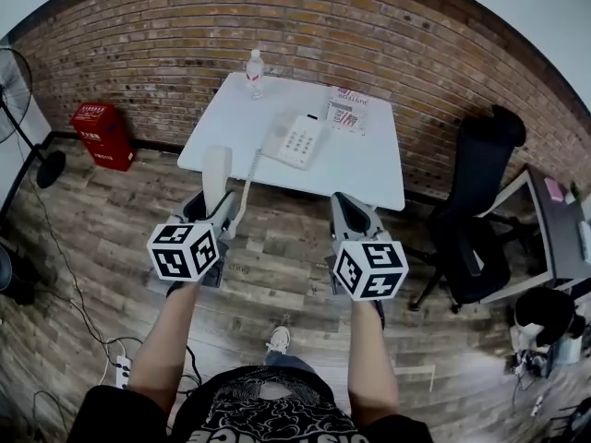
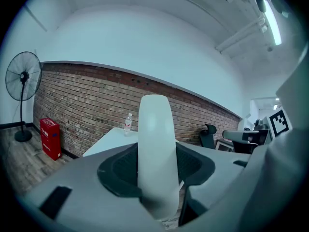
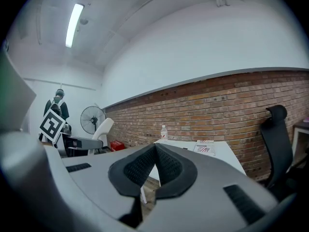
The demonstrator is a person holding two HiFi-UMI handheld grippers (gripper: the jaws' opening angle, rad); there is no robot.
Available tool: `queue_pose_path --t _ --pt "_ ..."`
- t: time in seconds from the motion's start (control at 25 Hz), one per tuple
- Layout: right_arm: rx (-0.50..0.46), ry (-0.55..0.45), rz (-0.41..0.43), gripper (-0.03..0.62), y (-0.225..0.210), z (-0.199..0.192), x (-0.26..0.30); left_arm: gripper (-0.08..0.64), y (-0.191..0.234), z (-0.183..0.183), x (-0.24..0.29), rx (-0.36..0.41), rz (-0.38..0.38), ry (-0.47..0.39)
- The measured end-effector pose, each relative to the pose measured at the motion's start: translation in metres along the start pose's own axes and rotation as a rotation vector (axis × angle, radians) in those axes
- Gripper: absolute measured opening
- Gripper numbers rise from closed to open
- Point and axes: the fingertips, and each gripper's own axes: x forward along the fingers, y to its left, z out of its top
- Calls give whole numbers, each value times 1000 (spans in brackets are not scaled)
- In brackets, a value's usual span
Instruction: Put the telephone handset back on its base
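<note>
Left gripper [image 1: 215,214] clamps the handset [image 1: 215,175]; right gripper [image 1: 349,212] has its jaws together, empty. Base [image 1: 301,140] and a capped bottle [image 1: 255,72] stand on the table [image 1: 369,169].

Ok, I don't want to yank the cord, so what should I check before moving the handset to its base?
1. Handset gripped: ok, the left hand-held gripper has its jaws shut on it, and it stands upright.
2. Cord: ok, it hangs slack from the base over the table edge.
3. Cradle on the base: ok, it looks bare.
4. Handset above the base: not ok, it is held off the table, short of its near edge.
5. Right hand-held gripper: ok, shut and empty.
</note>
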Motion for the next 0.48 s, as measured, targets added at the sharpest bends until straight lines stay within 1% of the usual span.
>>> queue_pose_path --t 0.24,0.48 --pt "5 11 35 1 -24 2 33 215 2 6 37 -4 25 9" --pt "14 13 50 0 -50 2 54 215 -1 9 67 1 43 15"
